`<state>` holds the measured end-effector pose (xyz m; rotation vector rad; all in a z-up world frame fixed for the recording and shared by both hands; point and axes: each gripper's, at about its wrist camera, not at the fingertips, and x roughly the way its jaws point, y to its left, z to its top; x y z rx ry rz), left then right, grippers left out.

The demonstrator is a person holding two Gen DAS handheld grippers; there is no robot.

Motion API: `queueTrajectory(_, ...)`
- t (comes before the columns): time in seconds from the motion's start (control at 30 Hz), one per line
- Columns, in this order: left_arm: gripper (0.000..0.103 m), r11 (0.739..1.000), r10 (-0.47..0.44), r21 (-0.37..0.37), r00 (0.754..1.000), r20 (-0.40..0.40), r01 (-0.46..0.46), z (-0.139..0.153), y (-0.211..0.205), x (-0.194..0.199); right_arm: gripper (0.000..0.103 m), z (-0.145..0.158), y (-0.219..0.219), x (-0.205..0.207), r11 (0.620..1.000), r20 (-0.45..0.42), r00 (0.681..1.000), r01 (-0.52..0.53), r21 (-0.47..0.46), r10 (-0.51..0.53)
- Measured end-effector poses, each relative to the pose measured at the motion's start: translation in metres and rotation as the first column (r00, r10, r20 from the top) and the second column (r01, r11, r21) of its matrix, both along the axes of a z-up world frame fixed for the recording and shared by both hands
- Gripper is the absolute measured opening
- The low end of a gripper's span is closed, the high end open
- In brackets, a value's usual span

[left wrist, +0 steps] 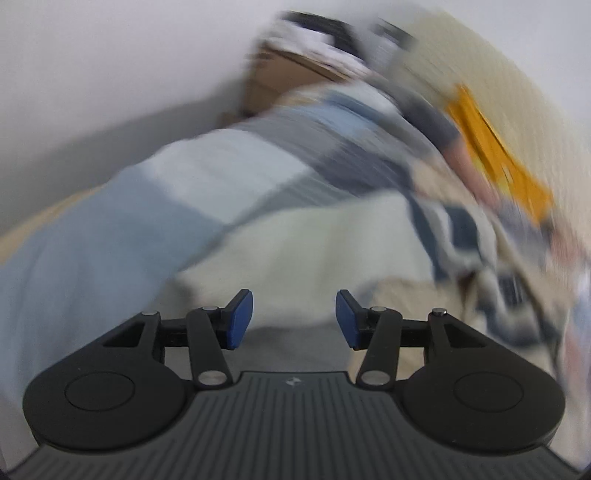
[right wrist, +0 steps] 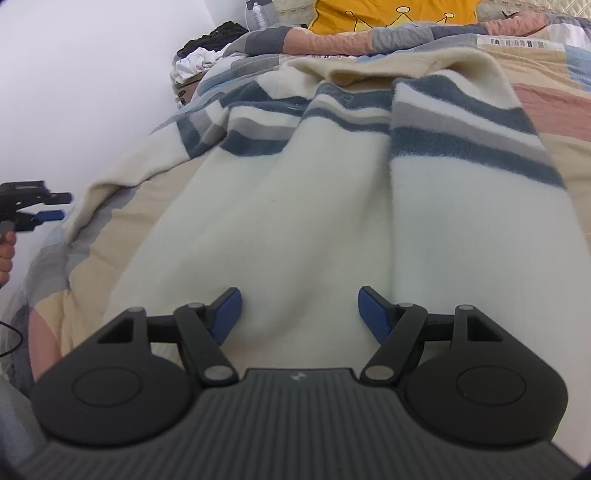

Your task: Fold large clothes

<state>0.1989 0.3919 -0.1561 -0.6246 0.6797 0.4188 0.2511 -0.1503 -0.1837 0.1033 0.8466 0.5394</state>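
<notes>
A cream sweater (right wrist: pixel 280 206) with blue and grey stripes lies spread on the bed, its right sleeve folded over the body. My right gripper (right wrist: pixel 300 314) hovers open just above its lower part, with nothing between the pads. At the bed's left edge my left gripper (right wrist: pixel 59 206) is held by a hand (right wrist: pixel 5 254), off the sweater. The left wrist view is blurred. There my left gripper (left wrist: pixel 294 317) stands open and empty, with the sweater's cream cloth (left wrist: pixel 314 236) ahead of it.
The bed is covered by a patchwork quilt (right wrist: pixel 546 107). A yellow pillow (right wrist: pixel 391 14) lies at the head. A heap of dark and white clothes (right wrist: pixel 207 51) and a bottle (right wrist: pixel 259 14) sit at the far left. A white wall (right wrist: pixel 92 74) runs along the left side.
</notes>
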Motion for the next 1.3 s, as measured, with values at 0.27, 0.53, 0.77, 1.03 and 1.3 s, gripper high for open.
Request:
queueTrajectory(0.27,0.06,0.976,0.173,-0.127,0.984,-0.031,-0.176,-0.041,0.027,-0.019,0.072,-0.001,0.001,-0.004,1.0,-0.003,1.0,0.005,-0.009,-0.005)
queueTrajectory(0.53,0.049,0.971,0.225,-0.096,0.974,0.034,-0.221,-0.043,0.025,0.019,0.072,-0.003,0.008,-0.004,0.999,-0.002,1.0,0.006,-0.044,-0.006)
queueTrajectory(0.77,0.004,0.967,0.253,-0.011,0.967,-0.009,-0.253,-0.031,0.048,0.029,0.072,-0.003,0.009,-0.012,0.998,0.01,1.0,0.024,-0.053,-0.023)
queueTrajectory(1.03,0.0,0.924,0.324,0.228,0.945,-0.04,-0.307,0.003,0.094,0.037,0.072,0.0,0.009,-0.019,0.996,0.019,0.999,0.048,-0.074,-0.046)
queueTrajectory(1.3,0.0,0.931,0.353,0.134,0.932,-0.082,-0.341,-0.02,0.115,0.011,0.072,-0.001,0.011,-0.029,0.993,0.024,0.996,0.092,-0.08,-0.09)
